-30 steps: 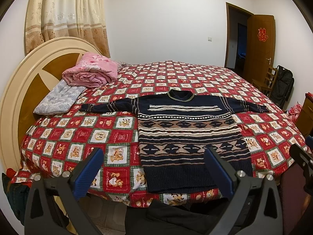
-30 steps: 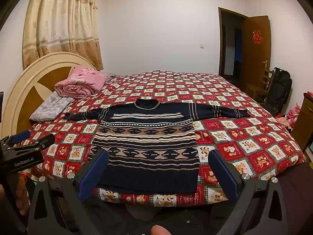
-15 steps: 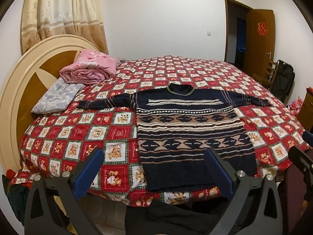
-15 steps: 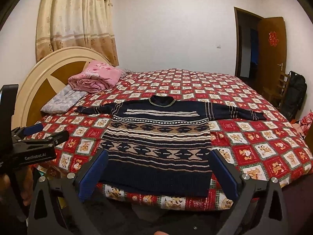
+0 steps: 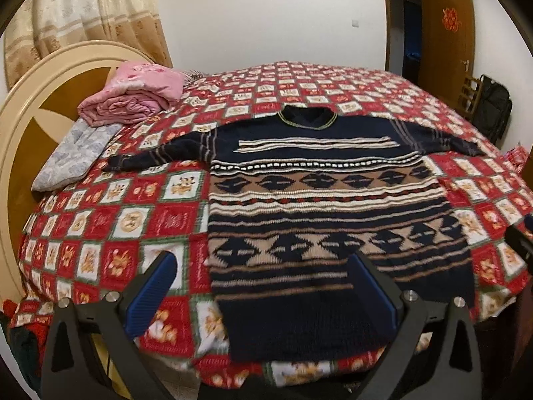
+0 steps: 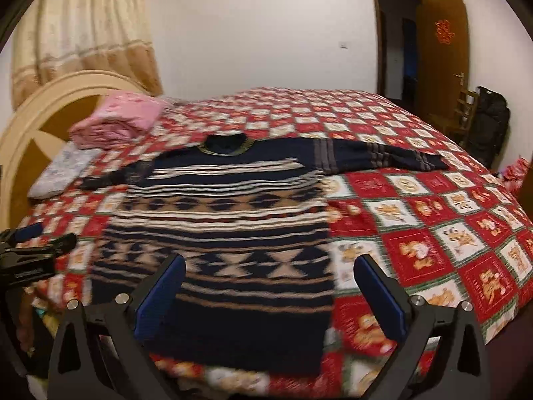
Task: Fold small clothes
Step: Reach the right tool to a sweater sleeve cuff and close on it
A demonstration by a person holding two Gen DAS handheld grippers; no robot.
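a: where's the sweater [image 5: 319,213]?

b: flat on the bed [image 5: 140,220], face up, collar away from us, hem at the near edge, both sleeves spread wide. laid out like that so every fold line is reachable.

a: and the grippers?

b: left gripper [image 5: 263,290] hangs above the sweater's hem at its left corner, right gripper [image 6: 269,290] above the right corner. both sets of jaws gape wide, holding nothing, likely ready to pinch the knit.
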